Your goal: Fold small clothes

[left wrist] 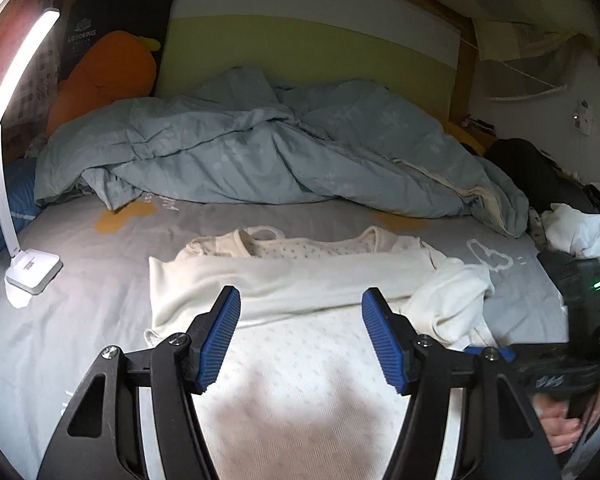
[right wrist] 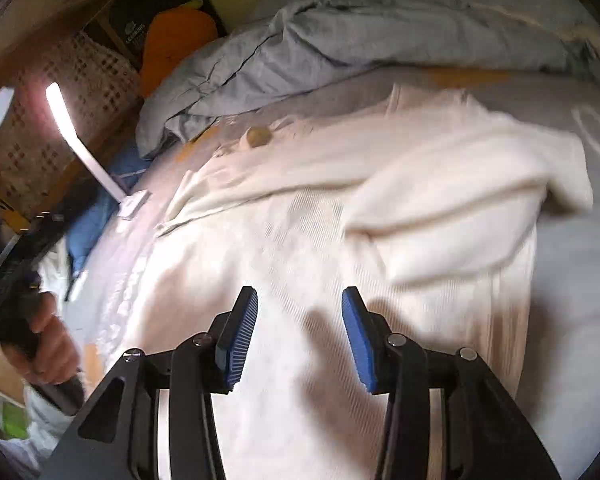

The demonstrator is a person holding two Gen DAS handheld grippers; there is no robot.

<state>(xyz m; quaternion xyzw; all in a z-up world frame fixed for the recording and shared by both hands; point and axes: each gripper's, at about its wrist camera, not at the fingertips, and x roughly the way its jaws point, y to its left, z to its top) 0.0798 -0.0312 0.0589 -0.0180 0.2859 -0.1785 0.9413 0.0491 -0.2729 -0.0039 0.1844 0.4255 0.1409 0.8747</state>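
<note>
Your left gripper (left wrist: 300,336) fills the bottom of the left wrist view with its blue pads (left wrist: 218,344) set wide apart and nothing between them; it hangs above the cream garment (left wrist: 300,380), which lies flat on the grey bedsheet (left wrist: 80,280) across the lower middle of the frame; one sleeve (left wrist: 260,280) is laid sideways across the garment's chest, and the neckline sits above it, toward the middle of the frame; a bunched sleeve (left wrist: 448,300) lies at the garment's right edge. Your right gripper (left wrist: 572,364) shows at the lower right edge of that view, blurred, with your hand (left wrist: 560,424) around its handle.

In the right wrist view your right gripper (right wrist: 300,336) stands at the bottom centre, jaws partly apart with only air between the blue pads; no cloth is held; the cream garment (right wrist: 280,280) fills the middle of the frame below it, blurred, with a folded-over sleeve (right wrist: 460,208) at the right; your other hand (right wrist: 52,344) grips a black handle at the lower left edge.

A rumpled blue-grey duvet (left wrist: 260,152) lies across the upper middle of the left wrist view; a lit white desk lamp (left wrist: 24,268) stands on the sheet at the left; an orange plush toy (left wrist: 104,76) leans in the upper left corner; a pile of white clothes (left wrist: 580,232) sits at the right edge.
</note>
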